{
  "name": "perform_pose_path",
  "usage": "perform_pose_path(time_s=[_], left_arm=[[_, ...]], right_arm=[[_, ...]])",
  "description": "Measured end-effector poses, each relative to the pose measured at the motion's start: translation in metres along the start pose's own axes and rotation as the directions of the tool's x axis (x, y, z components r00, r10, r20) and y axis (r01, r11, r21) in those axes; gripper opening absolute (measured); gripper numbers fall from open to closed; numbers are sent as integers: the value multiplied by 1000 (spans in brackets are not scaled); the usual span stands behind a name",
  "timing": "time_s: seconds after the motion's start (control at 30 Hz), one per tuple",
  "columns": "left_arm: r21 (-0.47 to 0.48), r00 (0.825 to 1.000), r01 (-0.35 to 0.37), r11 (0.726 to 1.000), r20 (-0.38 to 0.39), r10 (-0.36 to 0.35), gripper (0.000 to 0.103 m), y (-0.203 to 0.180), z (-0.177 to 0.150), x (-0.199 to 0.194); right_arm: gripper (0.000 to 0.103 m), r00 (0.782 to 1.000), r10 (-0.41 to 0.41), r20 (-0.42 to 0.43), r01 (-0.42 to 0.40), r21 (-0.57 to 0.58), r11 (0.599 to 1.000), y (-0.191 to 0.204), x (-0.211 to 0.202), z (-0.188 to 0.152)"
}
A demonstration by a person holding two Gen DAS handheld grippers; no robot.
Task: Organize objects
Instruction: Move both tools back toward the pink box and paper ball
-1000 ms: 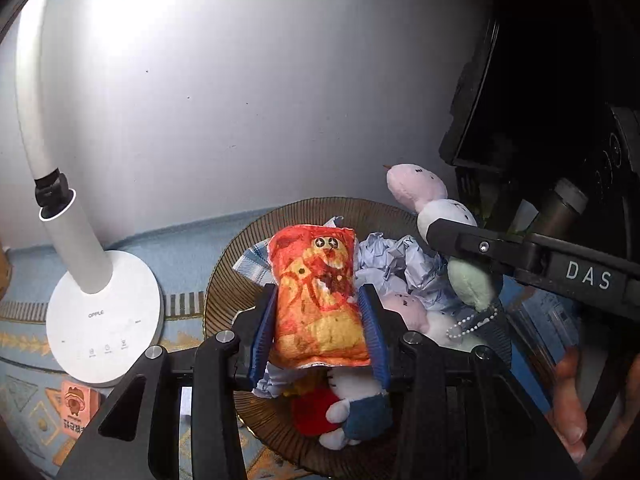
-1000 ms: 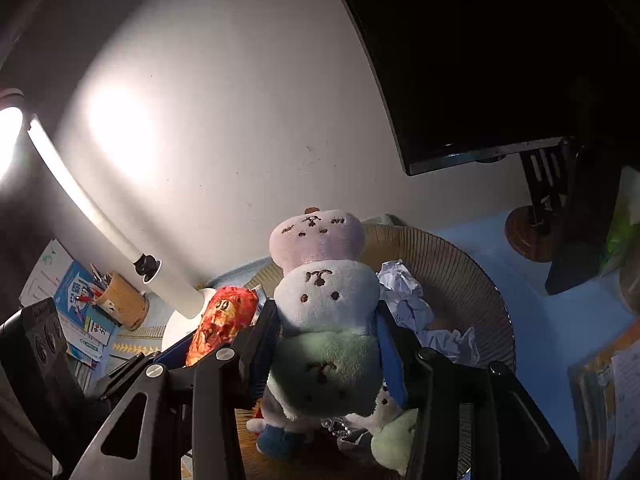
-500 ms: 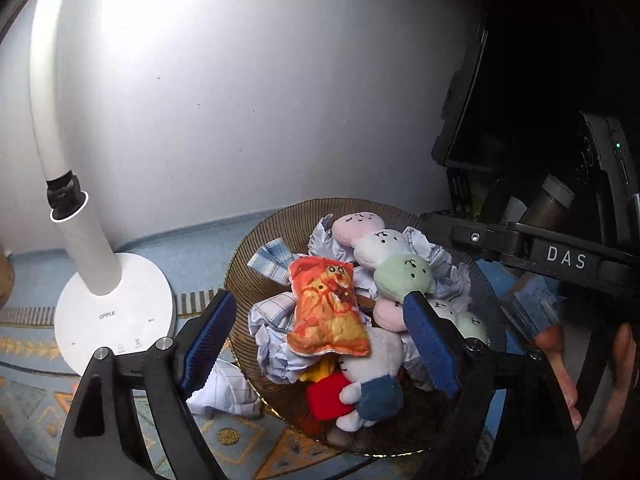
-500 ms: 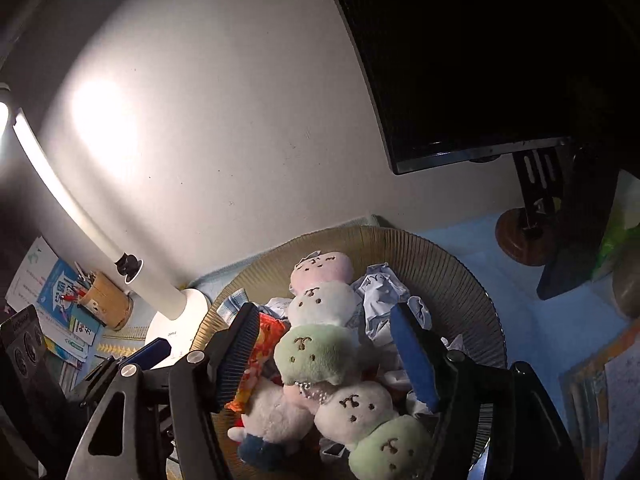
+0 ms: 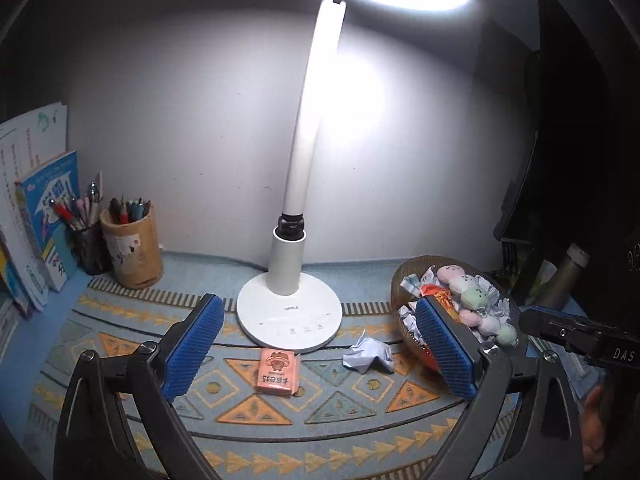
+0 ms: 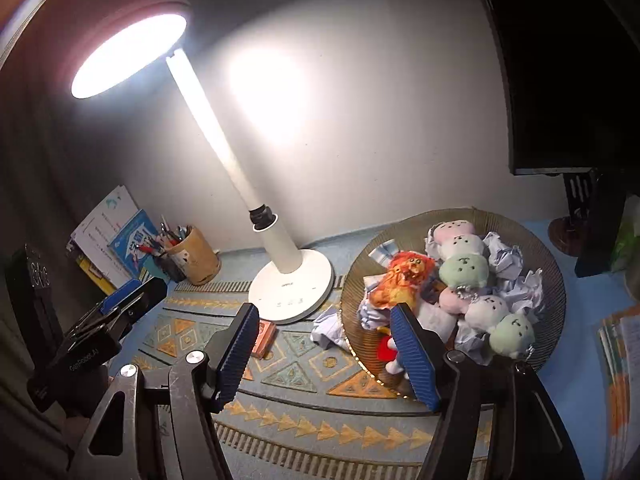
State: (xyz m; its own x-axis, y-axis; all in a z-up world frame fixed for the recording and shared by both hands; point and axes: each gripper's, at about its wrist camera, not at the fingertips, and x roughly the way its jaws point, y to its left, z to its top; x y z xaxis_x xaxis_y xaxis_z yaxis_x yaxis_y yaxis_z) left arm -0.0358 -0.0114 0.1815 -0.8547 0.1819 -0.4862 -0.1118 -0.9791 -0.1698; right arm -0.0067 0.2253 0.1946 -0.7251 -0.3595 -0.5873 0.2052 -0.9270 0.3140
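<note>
A round brown woven tray [image 6: 548, 268] at the right holds an orange snack bag [image 6: 404, 278], a string of pastel plush dumplings [image 6: 464, 270], crumpled paper and a small plush; it also shows in the left wrist view [image 5: 404, 276]. A crumpled paper ball [image 5: 368, 356] and a pink packet [image 5: 278, 372] lie on the patterned mat in front of the lamp base. My left gripper [image 5: 320, 344] is open and empty, above the mat. My right gripper [image 6: 328, 348] is open and empty, beside the tray's left rim. The left gripper shows in the right wrist view [image 6: 120, 304].
A white desk lamp [image 5: 290, 308] stands lit at the middle back. A pen holder [image 5: 130, 248] and books [image 5: 36, 216] stand at the left. A dark monitor [image 6: 568, 64] and its stand are at the right, with papers [image 6: 620, 352] at the right edge.
Both grippers let go of the snack bag and the plush string into the tray, opened wide, and pulled back and up away from the tray. Both views now show the whole desk.
</note>
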Motion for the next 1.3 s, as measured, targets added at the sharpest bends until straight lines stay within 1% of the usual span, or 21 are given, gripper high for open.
perform_pose_path(time_s=[0.07,0.17,0.3,0.33,0.4,0.57,0.63,0.7,0.73,0.77,0.87,0.97,1.03,1.1,1.3], left_arm=[[-3,999,-27,1000,-26,27,97,15,-16,-1],[9,994,-76,997,-78,77,97,35,-41,4],[-6,984,-123,992,-127,121,97,55,-72,21],[-5,979,-143,990,-144,141,97,57,-80,28],[-3,971,-170,985,-172,167,97,59,-95,41],[-24,963,-197,980,-194,189,97,64,-113,56],[-24,959,-209,978,-200,200,97,65,-113,58],[-30,959,-214,976,-196,204,97,67,-114,57],[-28,956,-225,974,-201,215,97,67,-115,58],[-21,951,-238,971,-209,228,97,66,-115,60],[5,948,-248,969,-205,244,97,62,-117,61],[37,943,-268,963,-194,270,97,56,-118,60],[56,939,-279,959,-193,285,97,53,-118,61],[65,939,-280,958,-189,287,97,52,-118,61],[60,939,-278,959,-194,285,97,52,-118,61]], right_arm=[[67,999,19,-41,-19,-16,1000,21,7,-18],[67,991,62,-117,-63,-4,998,43,25,-46],[67,981,45,-187,-53,-36,998,59,60,-80],[67,981,36,-189,-47,-54,997,60,68,-86],[67,987,-35,-159,15,-123,992,64,82,-97],[67,985,-127,-121,100,-209,973,51,113,-113],[67,981,-150,-120,123,-211,970,44,122,-117],[67,979,-171,-109,147,-195,970,35,128,-120],[67,977,-179,-112,157,-182,971,31,131,-121],[67,976,-182,-118,161,-166,973,28,132,-121],[68,982,-168,-90,155,-131,979,21,126,-118],[70,981,-166,-96,155,-114,981,19,127,-118],[70,980,-171,-101,160,-115,980,20,128,-118],[70,979,-179,-100,167,-124,978,22,128,-118],[70,975,-204,-88,190,-150,970,28,128,-120]])
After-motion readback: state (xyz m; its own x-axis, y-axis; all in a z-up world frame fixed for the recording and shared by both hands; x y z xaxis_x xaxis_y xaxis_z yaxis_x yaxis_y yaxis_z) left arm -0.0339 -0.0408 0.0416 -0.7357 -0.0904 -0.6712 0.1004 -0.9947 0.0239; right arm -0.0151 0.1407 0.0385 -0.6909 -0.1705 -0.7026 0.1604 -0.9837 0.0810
